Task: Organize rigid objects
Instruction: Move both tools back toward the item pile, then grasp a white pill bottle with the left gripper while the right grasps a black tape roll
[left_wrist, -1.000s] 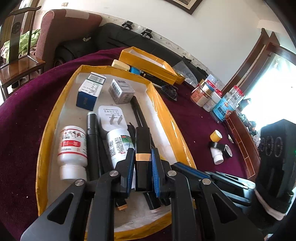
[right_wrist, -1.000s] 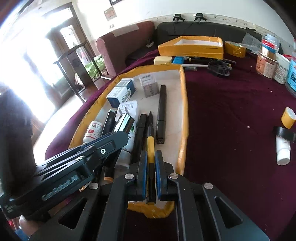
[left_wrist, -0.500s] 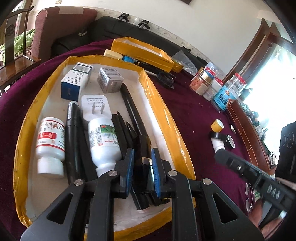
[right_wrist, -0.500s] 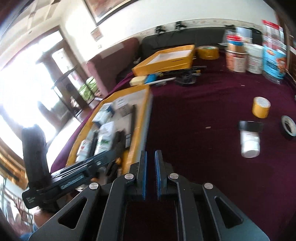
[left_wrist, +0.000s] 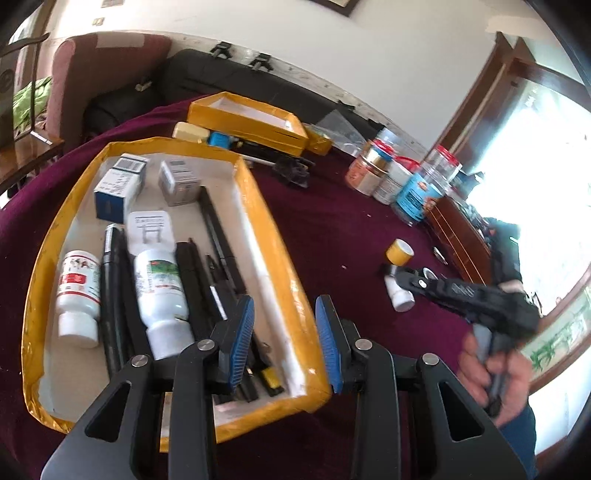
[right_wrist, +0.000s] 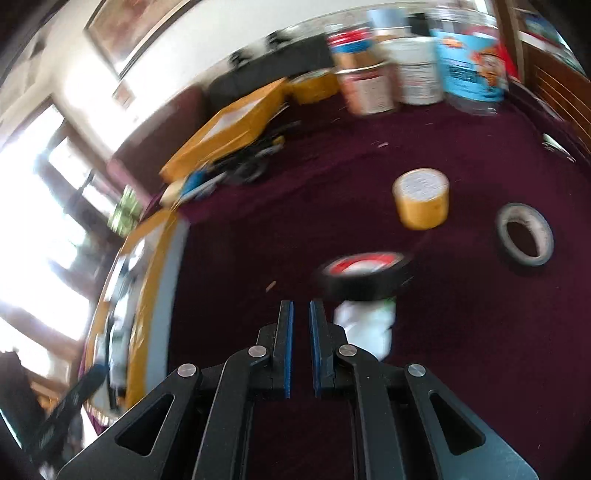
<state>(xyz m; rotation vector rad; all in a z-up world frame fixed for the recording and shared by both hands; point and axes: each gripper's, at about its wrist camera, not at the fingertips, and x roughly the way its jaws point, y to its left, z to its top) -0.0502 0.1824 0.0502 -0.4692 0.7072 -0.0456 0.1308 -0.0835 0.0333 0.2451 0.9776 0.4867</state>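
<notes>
Left gripper (left_wrist: 284, 341) hung over the near right corner of the yellow-rimmed tray (left_wrist: 275, 236), its blue pads spread wide and holding nothing; beneath them lay the black pens (left_wrist: 225, 284) in a row beside two white bottles (left_wrist: 160, 291). Right gripper (right_wrist: 300, 347), seen in a blurred frame, had its pads drawn near together with a narrow gap, empty, aimed at the maroon cloth (right_wrist: 295, 206) just left of a black tape roll (right_wrist: 364, 275) resting on a white bottle (right_wrist: 369, 325). Beyond these stood a yellow tape roll (right_wrist: 421, 197) and a grey ring of tape (right_wrist: 524, 234), well apart from the tray; jars (right_wrist: 417, 70) lined the far edge. The step in hand appeared to be fetching one of these loose items. To do it well, the pads would need to part before descent, straddle the black roll squarely, and close on its outer wall so that the bottle below is not dragged along
</notes>
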